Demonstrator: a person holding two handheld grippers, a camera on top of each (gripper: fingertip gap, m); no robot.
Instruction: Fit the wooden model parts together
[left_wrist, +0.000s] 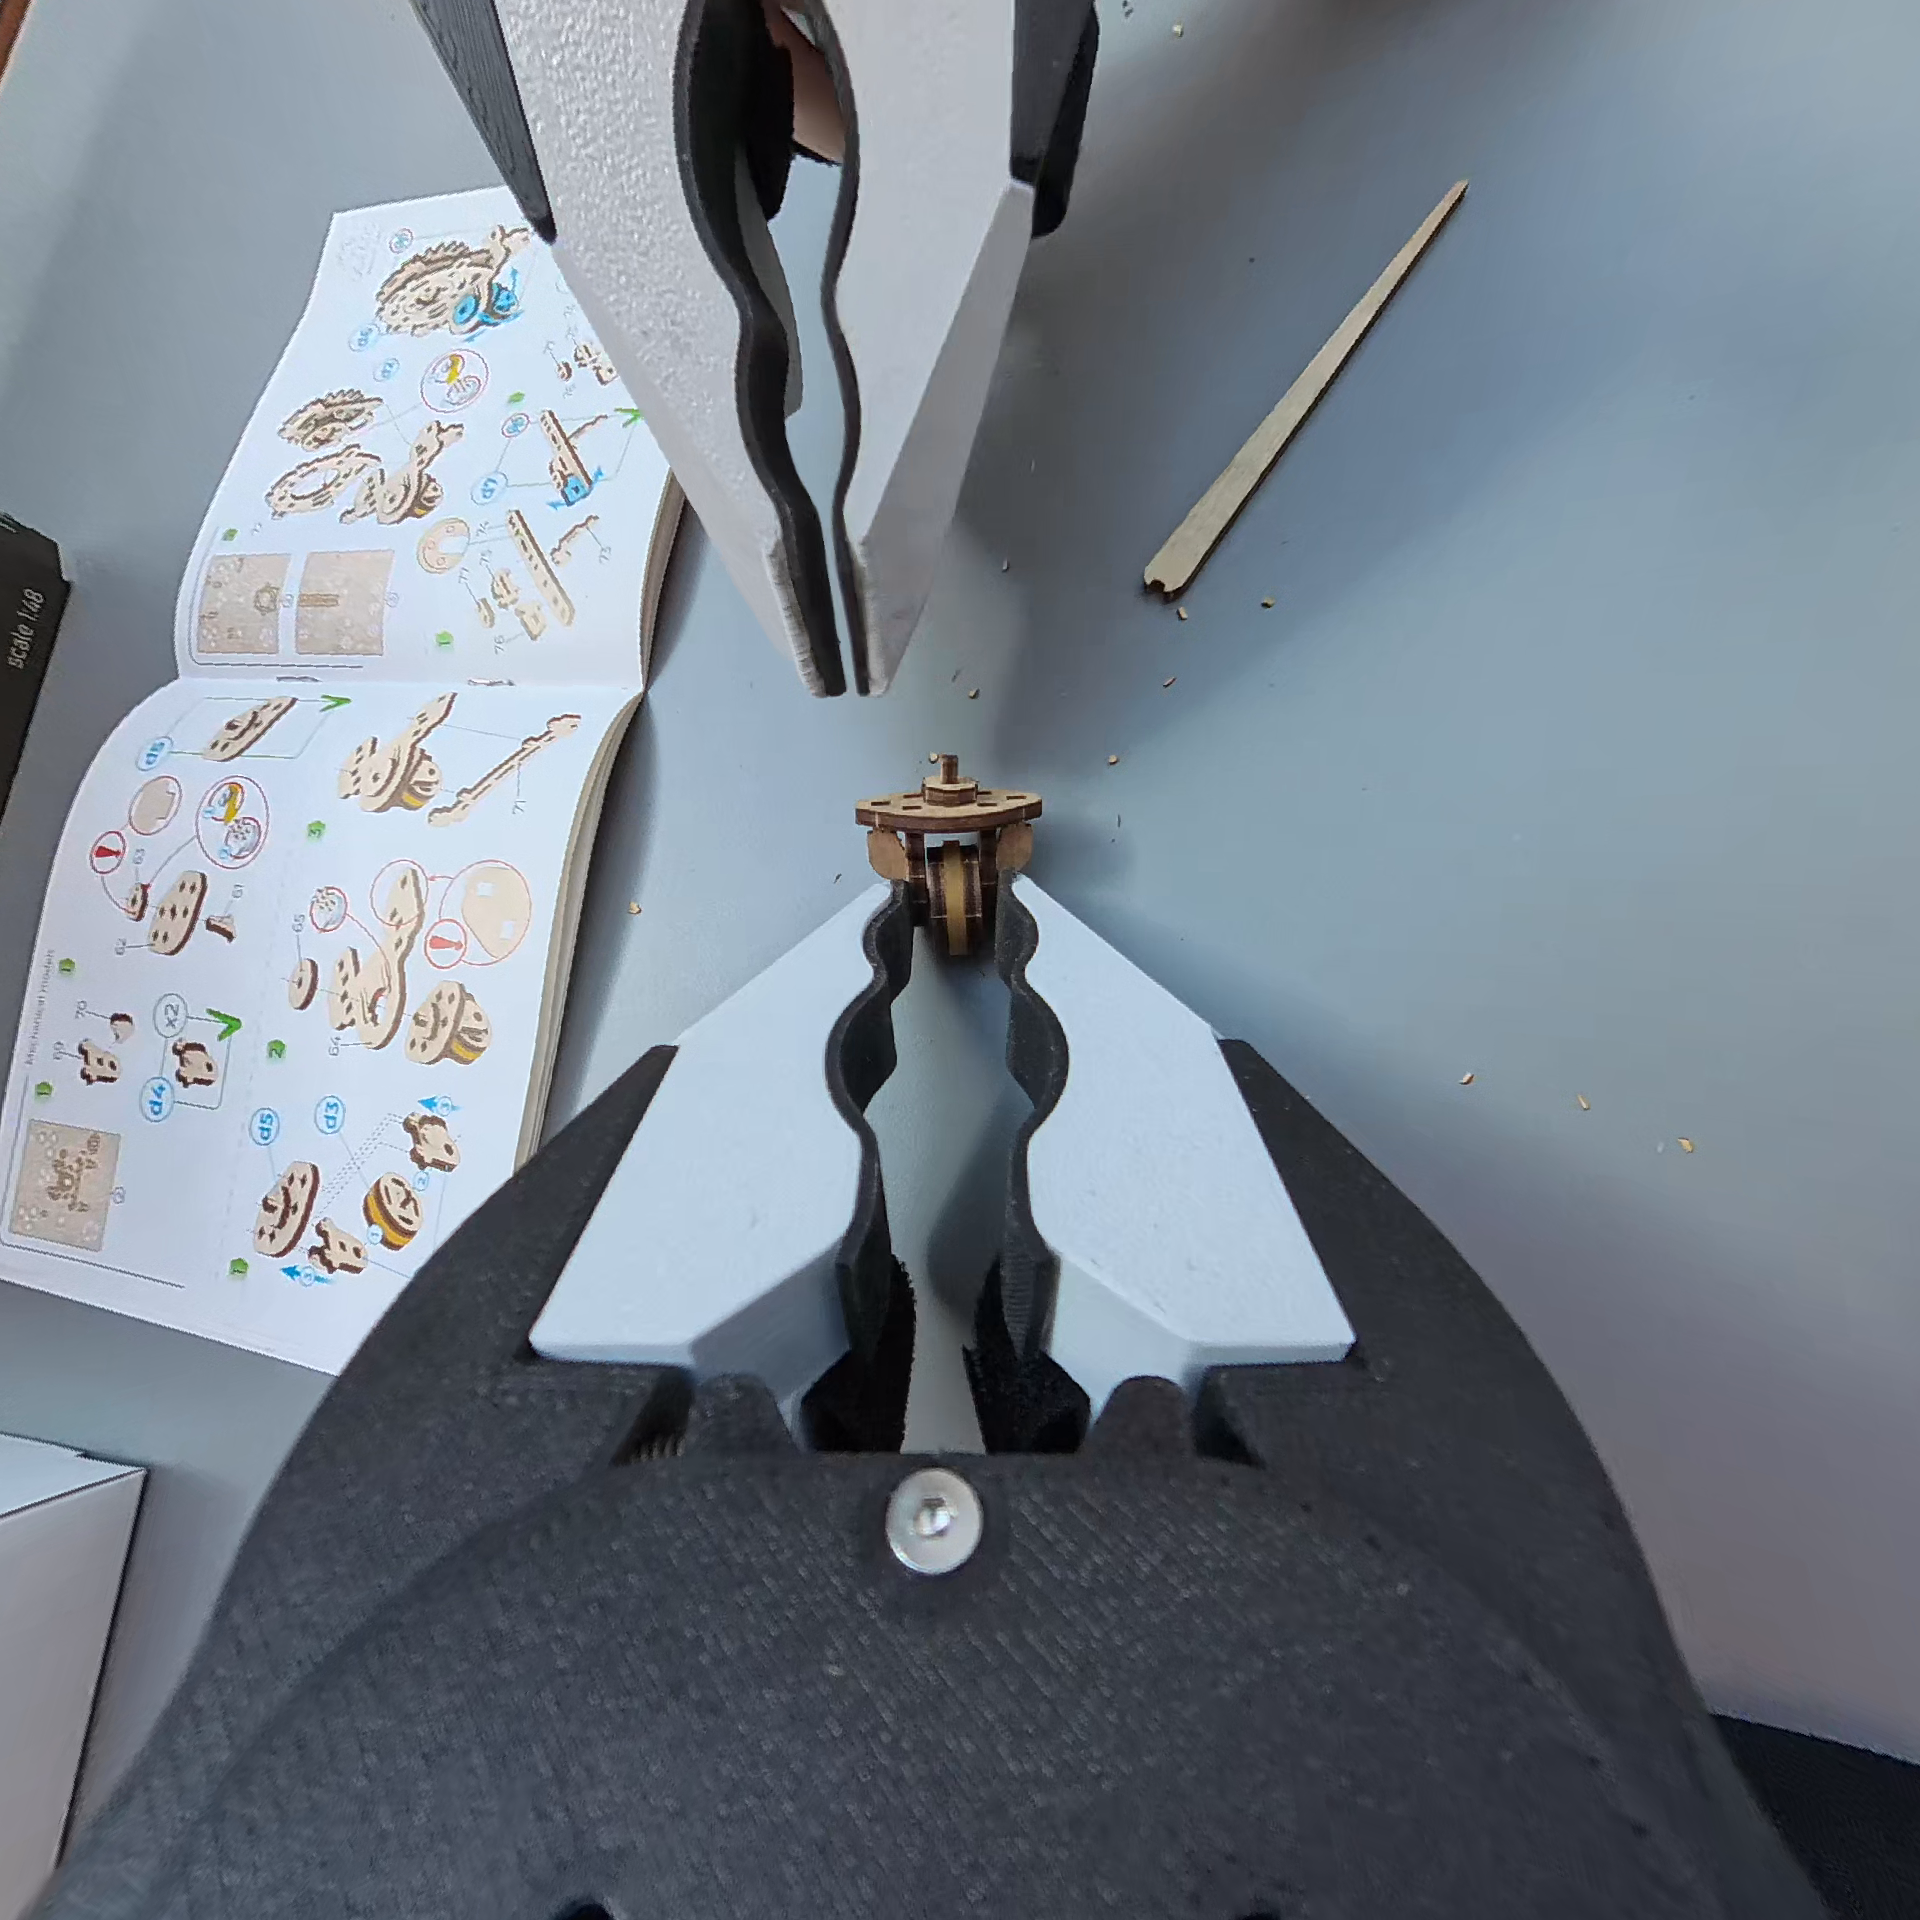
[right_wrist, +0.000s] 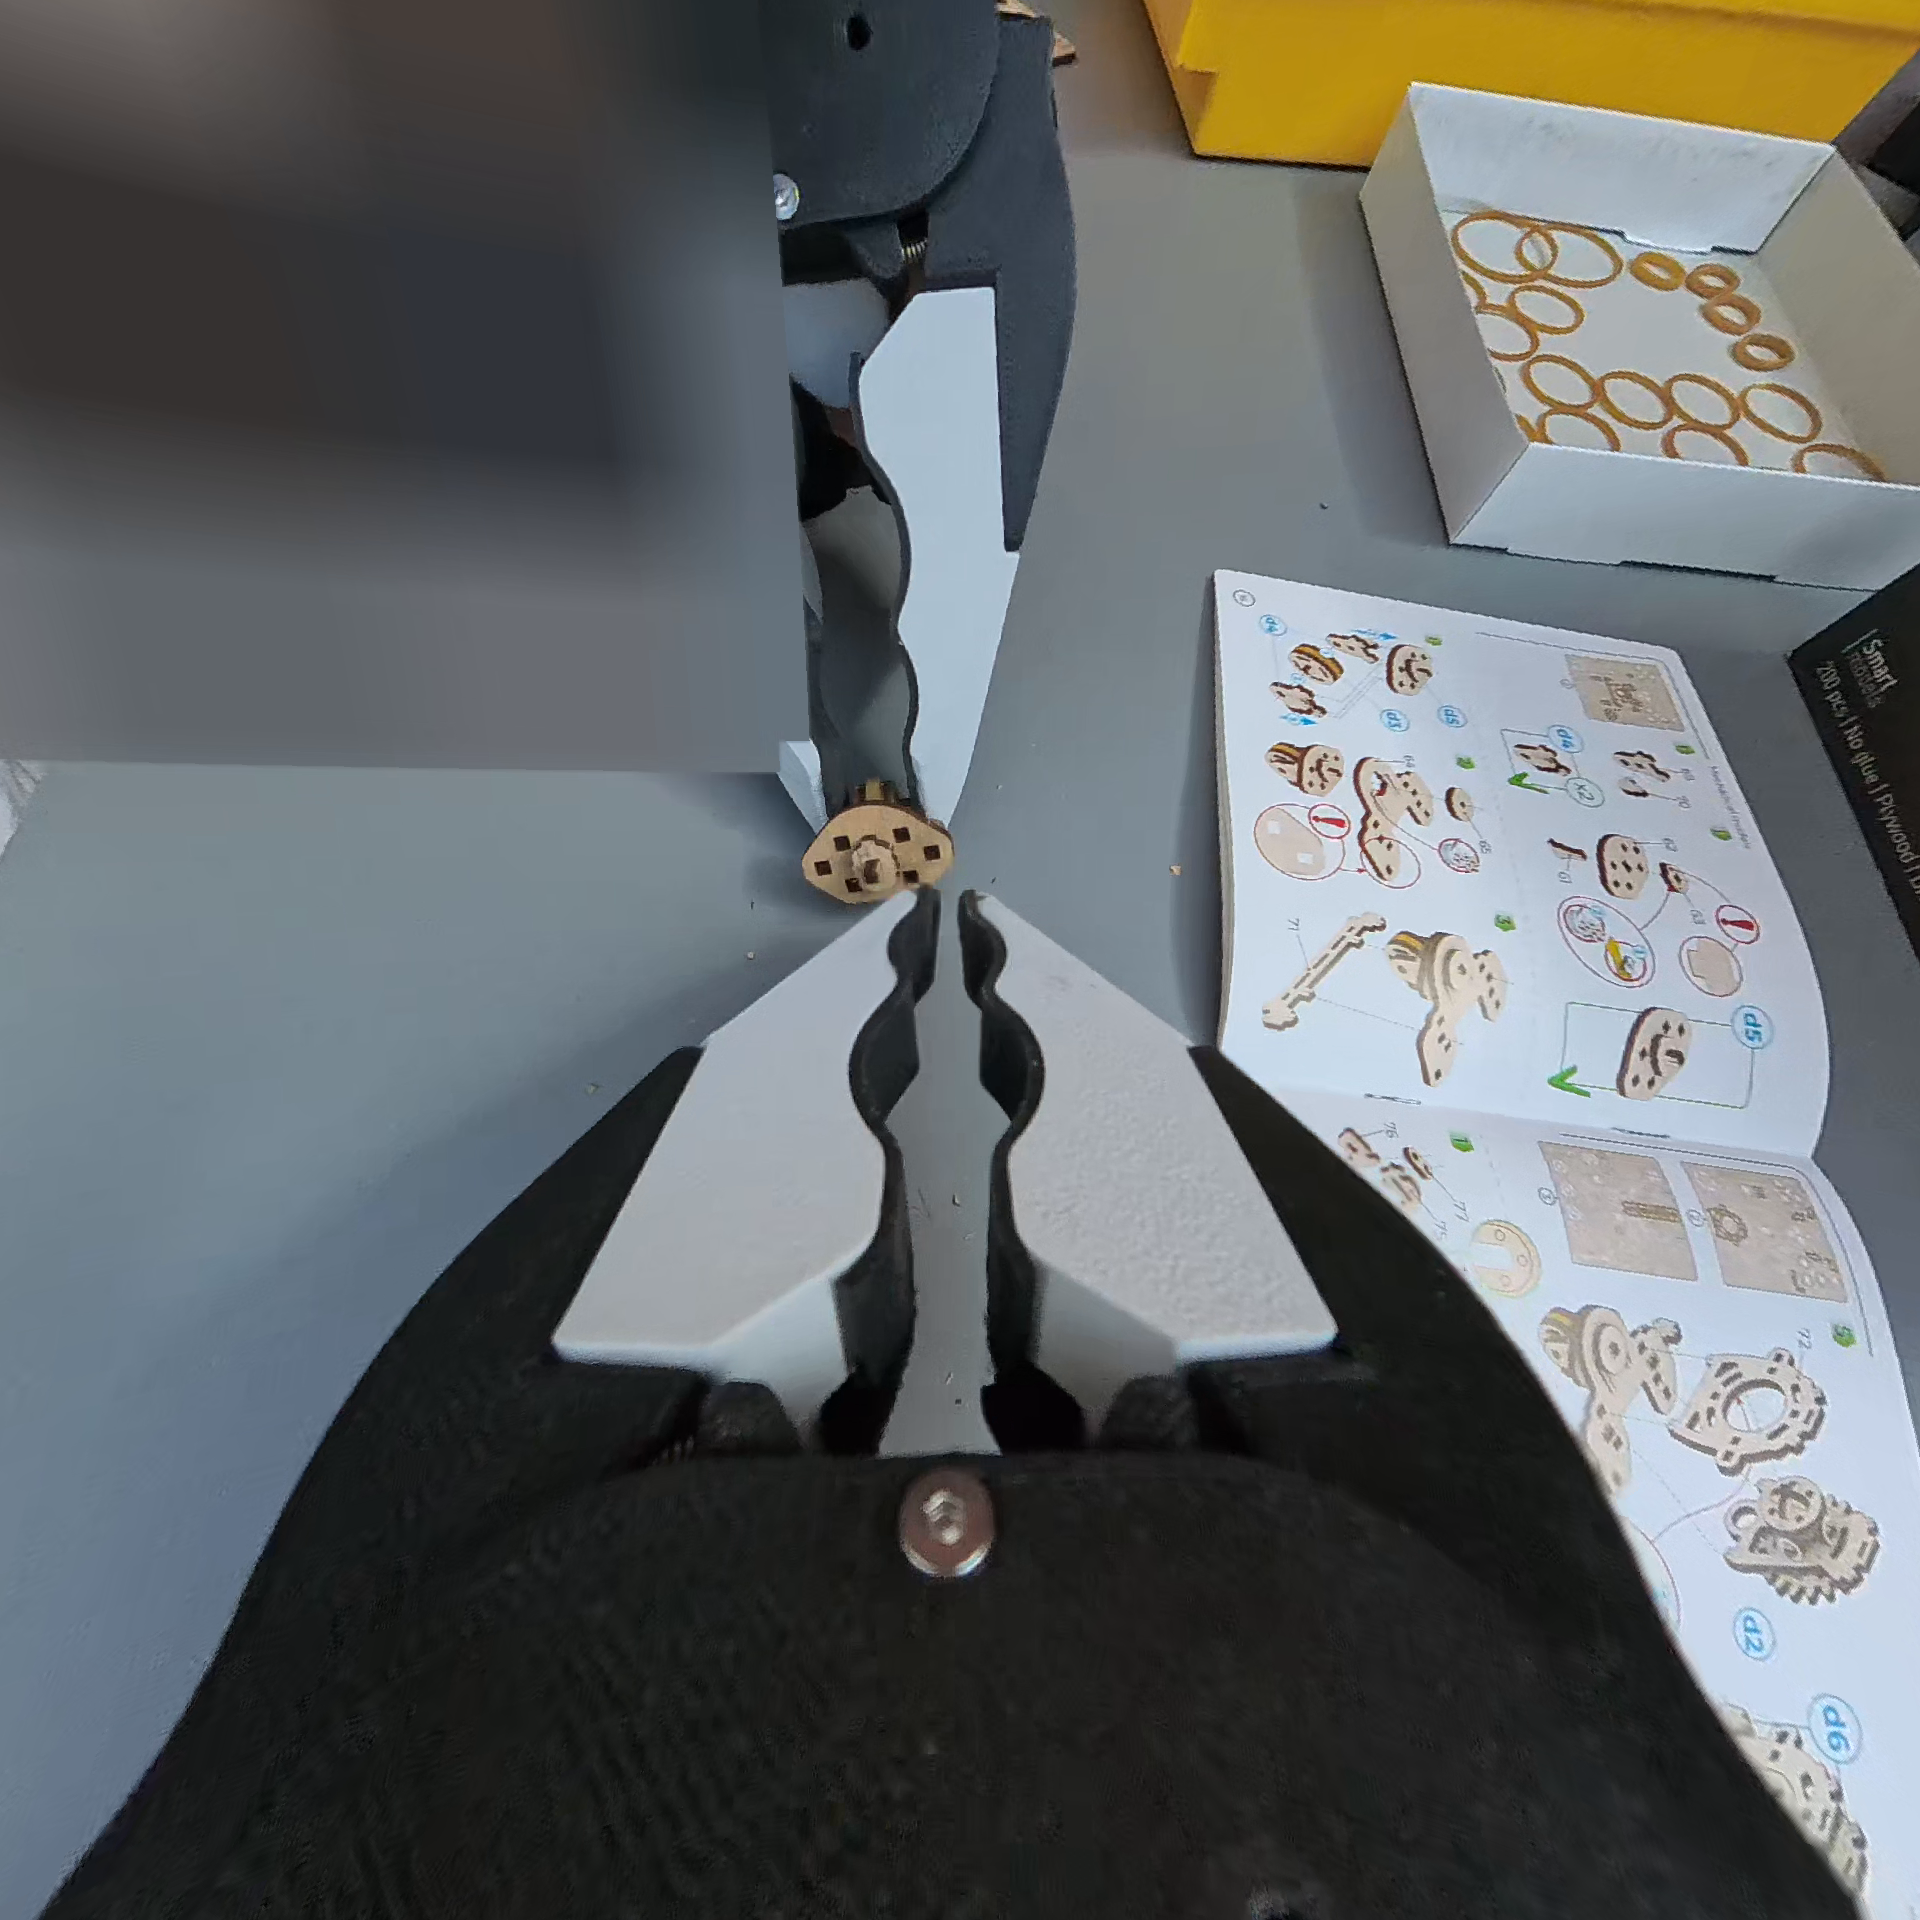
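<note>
A small wooden assembly (left_wrist: 948, 810) has a flat plate with square holes and a short peg on top, and a wheel-like part below. My left gripper (left_wrist: 951, 904) is shut on the wheel-like part and holds the plate end toward the other gripper. In the right wrist view the left gripper (right_wrist: 873, 800) reaches in from the top with the assembly (right_wrist: 878, 857) at its tips. My right gripper (right_wrist: 948, 904) is shut to a narrow slit with nothing visible in it. Its tips are just short of the plate. It also shows in the left wrist view (left_wrist: 844, 681).
An open instruction booklet (left_wrist: 364, 831) (right_wrist: 1507, 883) lies on the grey table. A thin wooden stick (left_wrist: 1309, 395) and wood crumbs lie beside it. A white box (right_wrist: 1662, 520) holds several tan rings, near a yellow box (right_wrist: 1507, 73) and a black box (right_wrist: 1870, 748). Some 4 centimetres of space lies between my two pairs of fingers. The thin wooden stick (left_wrist: 1309, 395) is about 11 centimetres from both grippers' fingertips.
</note>
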